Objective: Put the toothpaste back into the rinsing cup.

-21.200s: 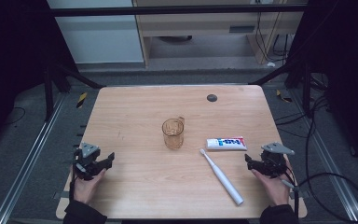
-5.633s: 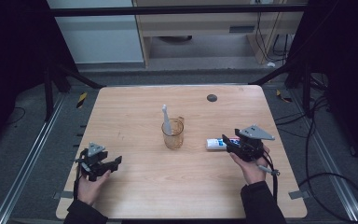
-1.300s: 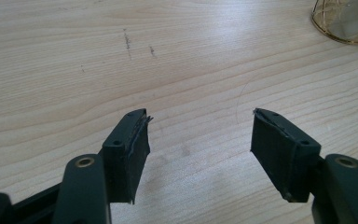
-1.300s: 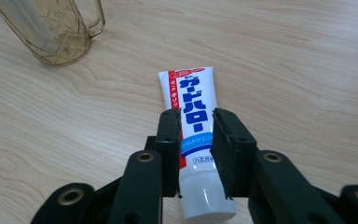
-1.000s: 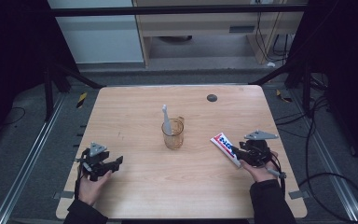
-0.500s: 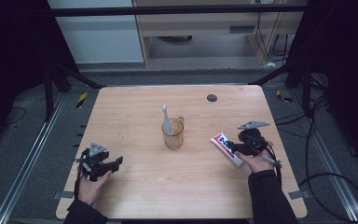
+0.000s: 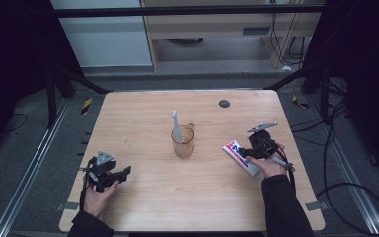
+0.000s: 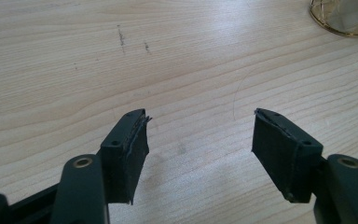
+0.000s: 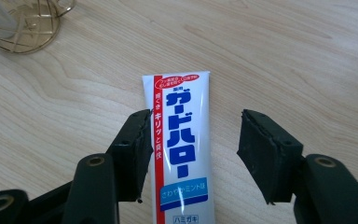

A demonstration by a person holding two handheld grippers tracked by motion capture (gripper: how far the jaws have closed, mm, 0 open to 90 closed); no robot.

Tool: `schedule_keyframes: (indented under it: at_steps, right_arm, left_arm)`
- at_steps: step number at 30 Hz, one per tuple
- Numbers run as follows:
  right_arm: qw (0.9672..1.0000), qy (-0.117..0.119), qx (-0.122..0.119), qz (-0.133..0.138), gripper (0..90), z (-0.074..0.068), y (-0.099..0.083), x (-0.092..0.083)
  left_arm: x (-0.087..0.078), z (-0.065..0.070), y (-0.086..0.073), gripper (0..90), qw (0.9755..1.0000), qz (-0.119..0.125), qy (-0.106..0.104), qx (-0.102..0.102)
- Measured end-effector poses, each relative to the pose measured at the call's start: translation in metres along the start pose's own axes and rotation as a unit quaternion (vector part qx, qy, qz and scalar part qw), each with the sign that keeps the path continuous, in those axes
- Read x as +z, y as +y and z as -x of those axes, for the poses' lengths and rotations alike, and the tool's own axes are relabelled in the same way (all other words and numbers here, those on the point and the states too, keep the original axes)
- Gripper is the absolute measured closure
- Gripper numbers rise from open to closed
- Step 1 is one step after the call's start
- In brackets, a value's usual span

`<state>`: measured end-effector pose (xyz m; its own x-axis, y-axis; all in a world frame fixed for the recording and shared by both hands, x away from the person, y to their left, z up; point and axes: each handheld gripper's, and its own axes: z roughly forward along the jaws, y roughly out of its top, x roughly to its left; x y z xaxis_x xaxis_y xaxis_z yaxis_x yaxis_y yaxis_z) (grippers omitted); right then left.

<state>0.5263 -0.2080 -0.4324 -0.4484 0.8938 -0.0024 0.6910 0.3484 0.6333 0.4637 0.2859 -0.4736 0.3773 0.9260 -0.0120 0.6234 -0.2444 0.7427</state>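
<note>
Right gripper [image 9: 193,154] newly opened around toothpaste tube [image 9: 179,154]

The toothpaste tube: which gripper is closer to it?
The right. The right gripper straddles the toothpaste tube, its jaws open on either side of it. The left gripper sits far across the table, past the cup.

Japanese "ガードハロー" on toothpaste tube [image 9: 182,149]

One overhead camera, two jaw-mounted close-ups.
High view faces forward-down over the table [image 7: 143,113]; both gripper views share the cup [image 7: 183,142].
</note>
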Motion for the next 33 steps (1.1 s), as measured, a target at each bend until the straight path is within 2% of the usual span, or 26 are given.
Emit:
schedule_keyframes:
  at_steps: [17,33]
  right_arm:
    - [0.9987,0.013,-0.016,-0.048,39.9,-0.004,-0.003,0.021]
    - [0.9971,0.017,-0.02,-0.071,37.5,-0.003,-0.007,0.034]
  left_arm:
    - [-0.001,-0.001,-0.001,35.0,1.0,-0.001,0.0,0.004]
    - [0.0,0.0,-0.001,35.0,1.0,-0.002,-0.002,0.003]
